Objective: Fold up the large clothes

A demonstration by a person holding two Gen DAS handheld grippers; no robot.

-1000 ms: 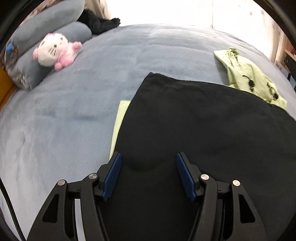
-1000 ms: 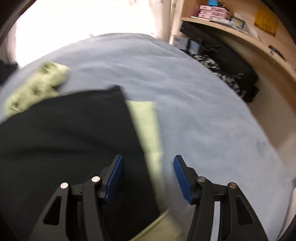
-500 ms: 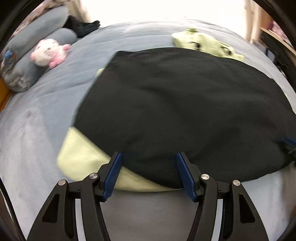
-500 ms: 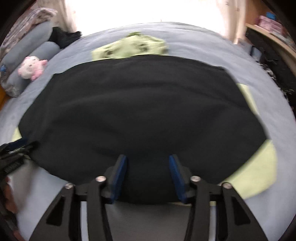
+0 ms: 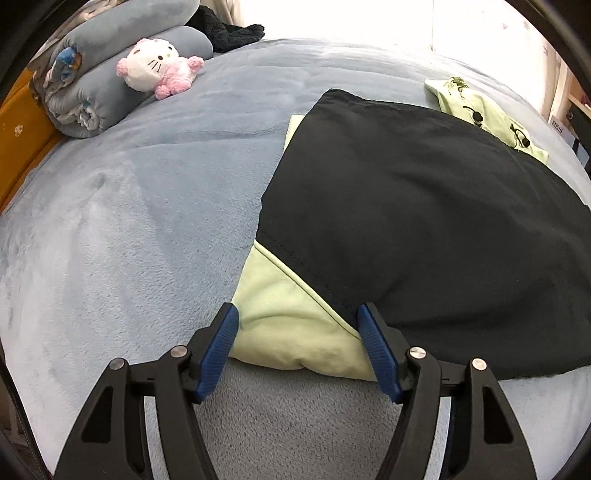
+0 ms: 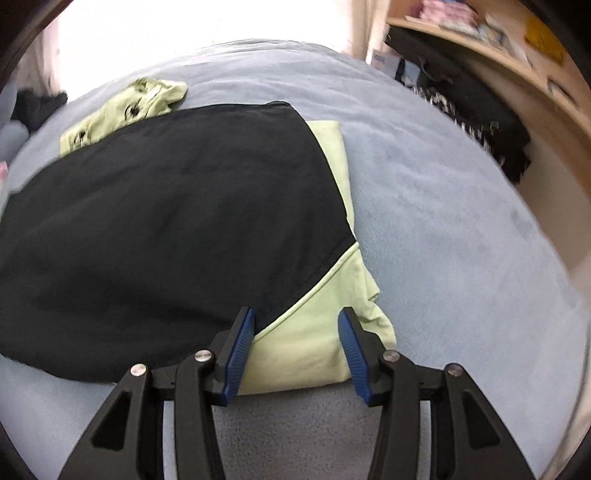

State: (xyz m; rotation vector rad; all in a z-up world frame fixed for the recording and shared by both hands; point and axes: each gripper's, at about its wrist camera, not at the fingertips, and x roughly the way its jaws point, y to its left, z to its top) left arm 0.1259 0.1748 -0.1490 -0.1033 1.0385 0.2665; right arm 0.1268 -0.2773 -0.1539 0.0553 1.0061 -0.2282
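Observation:
A large black and light-green garment (image 5: 424, 192) lies flat on the grey-blue bed, also seen in the right wrist view (image 6: 166, 214). Its green hood (image 5: 476, 107) sticks out at the far edge. My left gripper (image 5: 297, 321) is open, its jaws either side of the garment's near-left green corner (image 5: 291, 325). My right gripper (image 6: 297, 325) is open over the near-right green corner (image 6: 314, 339). I cannot tell whether either gripper touches the cloth.
A pink and white plush toy (image 5: 157, 68) leans on rolled grey bedding (image 5: 110, 81) at the far left. A dark item (image 5: 225, 31) lies behind it. A wooden shelf (image 6: 498, 55) with dark things below it (image 6: 469, 107) stands at the right of the bed.
Both grippers have swung apart from the garment's near middle to its near corners, left to the left corner, right to the right one. The right jaws have opened a little wider.

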